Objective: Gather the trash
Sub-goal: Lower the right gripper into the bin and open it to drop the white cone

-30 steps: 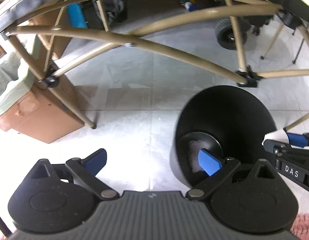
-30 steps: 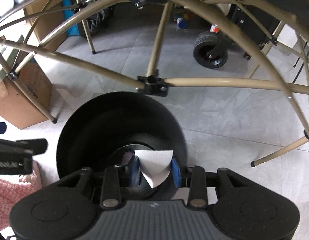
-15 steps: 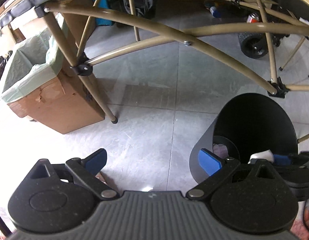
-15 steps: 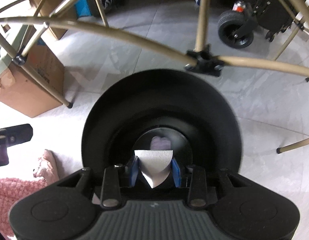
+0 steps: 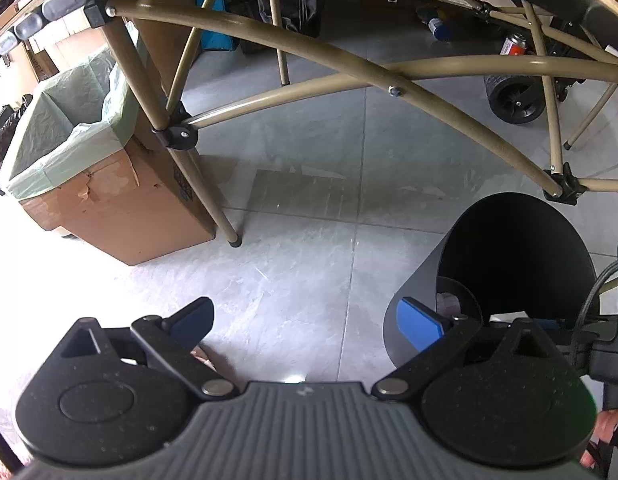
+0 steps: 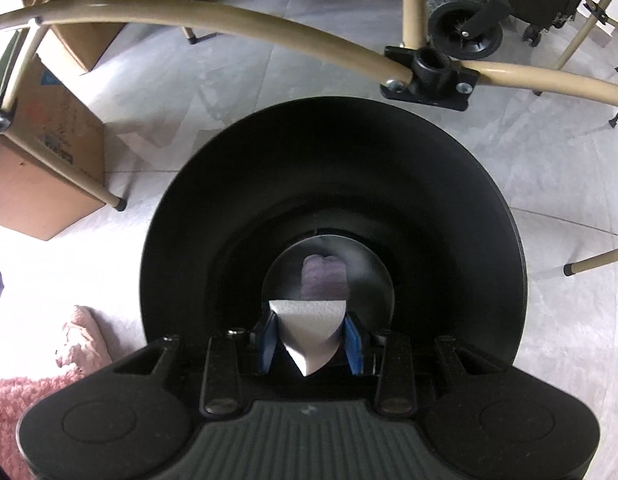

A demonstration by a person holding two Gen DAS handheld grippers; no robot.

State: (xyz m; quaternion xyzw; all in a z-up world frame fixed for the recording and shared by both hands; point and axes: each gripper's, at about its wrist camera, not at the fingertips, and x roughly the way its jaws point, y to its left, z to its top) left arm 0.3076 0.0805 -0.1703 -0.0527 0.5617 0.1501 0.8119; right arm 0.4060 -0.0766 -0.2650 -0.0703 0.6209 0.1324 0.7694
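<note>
A black round trash bin (image 6: 333, 208) stands on the tiled floor. In the right wrist view I look straight down into it. My right gripper (image 6: 311, 338) is shut on a white piece of foam (image 6: 309, 324) and holds it over the bin's mouth. A crumpled pale tissue (image 6: 324, 276) lies at the bin's bottom. In the left wrist view the bin (image 5: 509, 248) is at the right. My left gripper (image 5: 305, 320) is open and empty over the floor, left of the bin.
A tan folding table frame (image 5: 349, 72) arches over the floor. A cardboard box lined with a green bag (image 5: 89, 168) stands at the left. A pink fluffy rug (image 6: 13, 412) lies at lower left. A black wheel (image 6: 465, 28) is at the back.
Both grippers have risen and drawn back. The right gripper has centred over the bin's mouth, still shut on the foam. The left gripper has shifted left, away from the bin.
</note>
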